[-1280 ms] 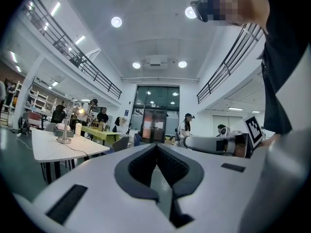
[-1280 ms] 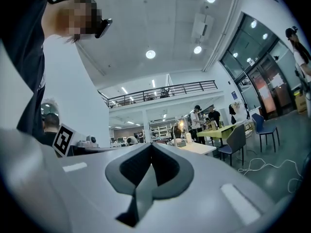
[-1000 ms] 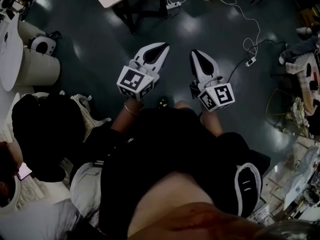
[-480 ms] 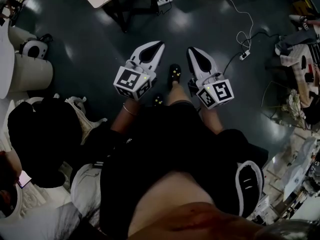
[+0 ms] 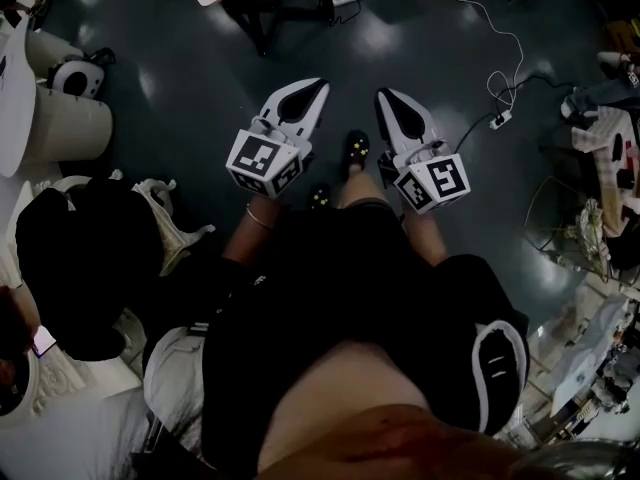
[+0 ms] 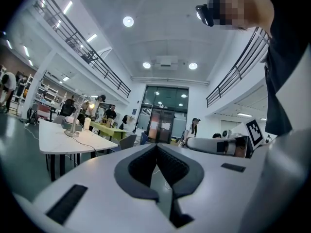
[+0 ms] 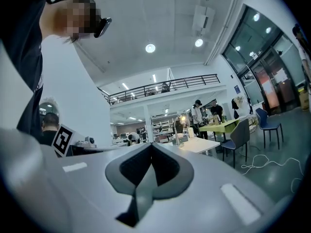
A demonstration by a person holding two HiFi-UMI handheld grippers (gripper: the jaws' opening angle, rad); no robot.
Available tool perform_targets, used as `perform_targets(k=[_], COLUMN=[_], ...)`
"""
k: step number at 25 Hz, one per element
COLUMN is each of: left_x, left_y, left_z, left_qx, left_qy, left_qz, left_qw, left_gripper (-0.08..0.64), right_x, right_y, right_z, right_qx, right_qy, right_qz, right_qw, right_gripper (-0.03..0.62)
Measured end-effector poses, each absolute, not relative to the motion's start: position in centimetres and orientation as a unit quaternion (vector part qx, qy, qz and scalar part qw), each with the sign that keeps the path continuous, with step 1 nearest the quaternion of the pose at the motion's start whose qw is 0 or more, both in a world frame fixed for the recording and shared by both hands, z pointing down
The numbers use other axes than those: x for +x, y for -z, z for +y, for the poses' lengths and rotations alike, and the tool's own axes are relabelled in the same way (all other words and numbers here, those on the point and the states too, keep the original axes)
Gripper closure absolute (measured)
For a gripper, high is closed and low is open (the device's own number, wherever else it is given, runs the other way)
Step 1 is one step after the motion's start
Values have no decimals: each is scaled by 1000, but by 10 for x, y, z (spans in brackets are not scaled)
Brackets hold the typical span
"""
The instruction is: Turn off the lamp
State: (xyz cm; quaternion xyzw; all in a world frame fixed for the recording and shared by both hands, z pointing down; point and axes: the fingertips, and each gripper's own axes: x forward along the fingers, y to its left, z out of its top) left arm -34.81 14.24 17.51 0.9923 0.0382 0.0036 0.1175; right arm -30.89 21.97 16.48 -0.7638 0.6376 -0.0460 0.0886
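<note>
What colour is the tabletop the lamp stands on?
White; the tabletop shows best in the left gripper view.

Dark floor (image 5: 180, 88) carries loose white cables (image 5: 505, 48) and a power strip (image 5: 500, 120); the white surface (image 6: 58, 141) bears what looks like a lamp (image 6: 73, 130).

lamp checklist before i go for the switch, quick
1. Lamp in sight: ok. The lamp stands on the white table ahead.
2. Lamp needs turning off: ok. Its head glows, so it looks lit.
3. Lamp within reach: not ok. It is far off across the floor.
4. Left gripper free: ok. Jaws together, nothing between them.
5. Right gripper free: ok. Jaws together, nothing between them.
6. Switch located: cannot tell. The lamp is too small in both gripper views.
</note>
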Motion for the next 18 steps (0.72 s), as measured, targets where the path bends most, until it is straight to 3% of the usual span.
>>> perform_targets(k=[18], left_x=[-293], left_y=[-178], left_z=[123], left_qx=[993], left_qy=[-24], left_qz=[15], left_qw=[114], left_gripper=[554], right_x=[-247], right_y=[-174], right_z=[201], right_qx=[-754], right_qy=[63], right_qz=[646], right_qw=[96], right_gripper=[592])
